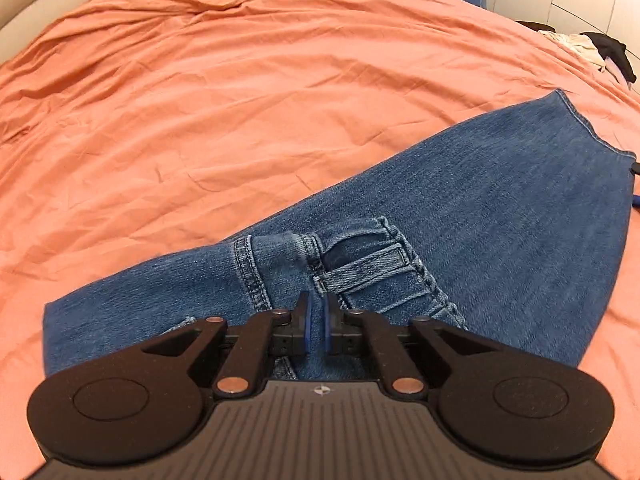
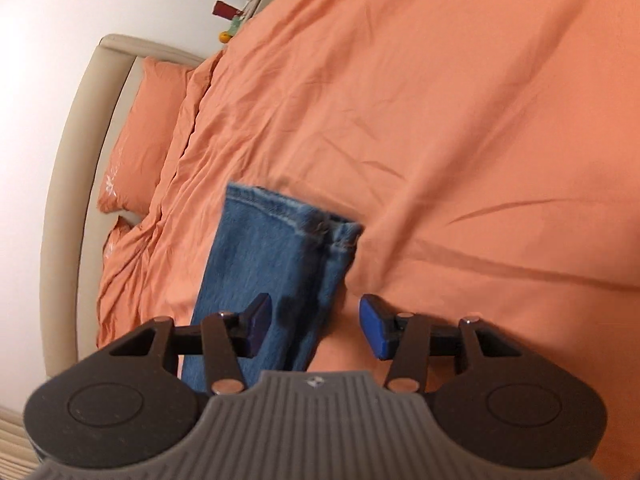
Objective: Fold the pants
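Note:
Blue jeans (image 1: pixel 480 200) lie folded lengthwise on the orange bedspread (image 1: pixel 240 100), with the waistband and belt loops (image 1: pixel 372 268) near me. My left gripper (image 1: pixel 316 312) is shut on the jeans at the waistband. In the right wrist view the hem end of the jeans leg (image 2: pixel 276 248) lies on the bed. My right gripper (image 2: pixel 316 324) is open and empty, held above the leg's right edge, its blue pads (image 2: pixel 376 328) wide apart.
Orange pillows (image 2: pixel 136 136) and a beige headboard (image 2: pixel 80 152) are at the bed's head. Dark and pale clothes (image 1: pixel 592 48) lie at the bed's far right edge. A nightstand with small items (image 2: pixel 240 16) stands by the wall.

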{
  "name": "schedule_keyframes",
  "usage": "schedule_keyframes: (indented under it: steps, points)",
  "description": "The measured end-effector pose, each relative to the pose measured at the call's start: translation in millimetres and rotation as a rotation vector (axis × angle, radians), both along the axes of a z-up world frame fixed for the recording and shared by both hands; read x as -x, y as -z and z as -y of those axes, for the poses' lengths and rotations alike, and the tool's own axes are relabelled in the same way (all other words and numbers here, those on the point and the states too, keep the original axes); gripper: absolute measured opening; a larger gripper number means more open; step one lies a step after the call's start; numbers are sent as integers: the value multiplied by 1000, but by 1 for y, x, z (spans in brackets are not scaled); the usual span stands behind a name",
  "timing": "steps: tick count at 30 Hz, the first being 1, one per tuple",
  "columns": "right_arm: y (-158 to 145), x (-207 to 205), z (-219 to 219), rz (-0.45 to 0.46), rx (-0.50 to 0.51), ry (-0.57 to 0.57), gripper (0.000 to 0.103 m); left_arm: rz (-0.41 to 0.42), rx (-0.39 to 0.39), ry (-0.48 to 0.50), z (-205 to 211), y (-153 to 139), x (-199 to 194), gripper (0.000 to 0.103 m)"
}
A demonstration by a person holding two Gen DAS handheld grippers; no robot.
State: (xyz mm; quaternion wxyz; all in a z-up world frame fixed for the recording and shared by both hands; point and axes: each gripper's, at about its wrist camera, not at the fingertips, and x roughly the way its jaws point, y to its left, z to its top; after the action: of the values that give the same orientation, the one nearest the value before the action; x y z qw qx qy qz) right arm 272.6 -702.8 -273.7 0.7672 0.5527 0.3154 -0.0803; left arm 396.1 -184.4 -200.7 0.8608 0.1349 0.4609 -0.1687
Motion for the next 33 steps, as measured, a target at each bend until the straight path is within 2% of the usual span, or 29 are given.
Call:
schedule_keyframes:
  steps: [3,5,6,8,12,16,18,19,21,26,33]
  points:
    - [7,-10,4,13,-12,16,31,-8,-1,2,-1,3,-3,4]
    - [10,-15,7,17,-20,22,17,-9,0,3,-2,3,-3,4]
    - [10,-16,7,15,-19,22,14,-9,1,2,-2,2,-3,4]
    - [0,-17,4,19,31,-1,5,-11,4,-9,-2,2,-3,4]
    - [-50,-22,-13,59,201,-64,3,-15,-14,-17,1,1,-3,4]
    - [-126,-26,-52,146,380,-154,2,-7,-24,-37,4,0,-2,4]
    - [-164,-29,-80,190,452,-199,2,7,34,-67,-4,-10,3,7]
    - [-181,-30,-94,210,483,-222,2,17,83,-86,-11,-17,7,14]
    - [-214,-33,-126,246,541,-267,2,37,146,-114,-25,-32,17,16]
    - [-274,-43,-214,317,617,-382,2,119,174,-121,-63,-72,45,16]
    - [-315,-44,-344,399,651,-501,2,186,223,-165,-143,-111,86,16]
